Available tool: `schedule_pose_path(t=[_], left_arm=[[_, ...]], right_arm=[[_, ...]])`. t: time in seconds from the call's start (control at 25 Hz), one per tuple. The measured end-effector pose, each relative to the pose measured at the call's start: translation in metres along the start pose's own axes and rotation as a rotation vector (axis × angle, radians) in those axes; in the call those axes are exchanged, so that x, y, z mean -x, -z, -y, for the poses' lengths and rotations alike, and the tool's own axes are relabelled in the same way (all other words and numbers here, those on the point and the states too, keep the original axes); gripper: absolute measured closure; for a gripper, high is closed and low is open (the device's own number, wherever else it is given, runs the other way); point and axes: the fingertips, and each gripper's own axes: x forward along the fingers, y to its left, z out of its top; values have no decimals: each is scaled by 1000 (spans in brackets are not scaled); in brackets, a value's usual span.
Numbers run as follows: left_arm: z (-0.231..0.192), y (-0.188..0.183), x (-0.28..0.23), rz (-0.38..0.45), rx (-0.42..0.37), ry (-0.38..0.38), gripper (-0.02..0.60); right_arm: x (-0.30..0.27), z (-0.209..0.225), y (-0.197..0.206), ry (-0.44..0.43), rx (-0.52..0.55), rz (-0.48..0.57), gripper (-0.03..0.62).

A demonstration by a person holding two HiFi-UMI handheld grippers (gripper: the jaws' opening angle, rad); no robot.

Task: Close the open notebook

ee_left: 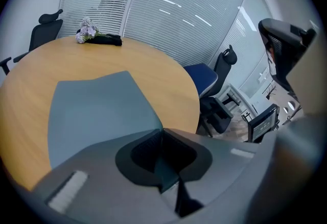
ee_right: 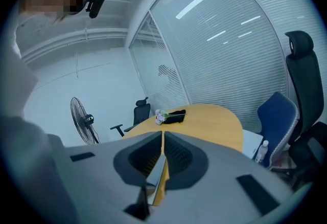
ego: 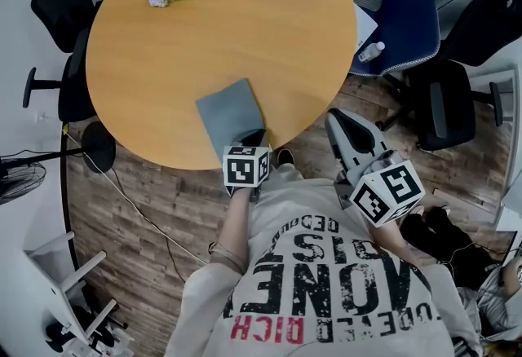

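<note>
Left gripper (ego: pixel 254 137), jaws all but together on nothing, sits at the near edge of the gray notebook (ego: pixel 231 112), which lies flat and looks already closed near the table (ego: pixel 204 37) edge; right gripper (ego: pixel 337 119) is clenched empty off-table; next probably just withdraw.

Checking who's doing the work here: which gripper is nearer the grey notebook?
Left. The left gripper is at the near edge of the notebook; the right gripper hangs off the table, to its right.
</note>
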Motion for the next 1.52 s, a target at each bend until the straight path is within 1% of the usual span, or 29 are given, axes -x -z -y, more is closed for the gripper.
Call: schedule_pose_path(t=[0.08,0.2,0.44,0.6,0.88,1.0,1.04,1.24,1.52], left_arm=[[-1,2,-3,-17,-6,-19,551],[-2,2,-4,-28,-5,-26,551],[-1,0,0,5,-5,-10,547],[4,-3,3,25,2,19,538],[10,-5,8,85,37,76,484],[16,-3,6,87,63,122,408],[16,-1,6,84,68,127,397],[12,1,5,89,90,126,397],[13,1,6,96,82,122,397]], right_arm=[[1,1,1,5,-4,3,574],[1,0,1,6,-3,2,574],[3,0,1,9,-7,3,574],[4,0,1,2,-8,3,574],[2,-6,4,-19,-8,1,574],[3,-7,4,-25,-5,1,574],[2,-8,4,-27,-4,0,574],[2,-11,3,-31,2,-5,574],[5,-8,3,-28,1,-2,574]])
